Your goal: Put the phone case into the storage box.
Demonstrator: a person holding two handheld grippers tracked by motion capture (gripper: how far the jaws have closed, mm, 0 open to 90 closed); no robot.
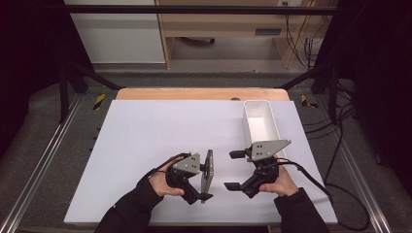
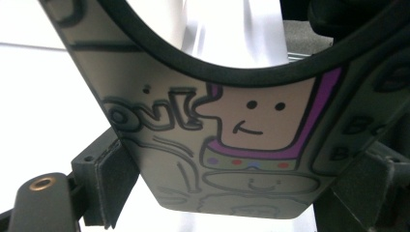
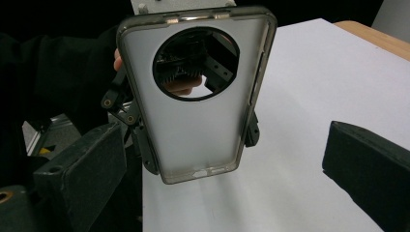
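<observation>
A grey translucent phone case (image 1: 208, 171) with a large round camera hole stands upright, edge-on in the high view, above the white board (image 1: 145, 136). My left gripper (image 1: 206, 180) is shut on its two long sides. In the left gripper view the case (image 2: 217, 135) shows cartoon drawings with a smiling face, clamped between the pads (image 2: 112, 183). In the right gripper view the case (image 3: 193, 130) shows its plain inner side, with the left gripper's fingers (image 3: 251, 137) on its edges. My right gripper (image 1: 234, 170) is open, a short way right of the case, its jaws (image 3: 225, 193) empty.
A long white tray (image 1: 260, 104) lies at the board's back right, just beyond the right gripper. The wooden table edge (image 1: 194, 93) runs behind the board. Metal rails flank both sides, and cables trail at the right.
</observation>
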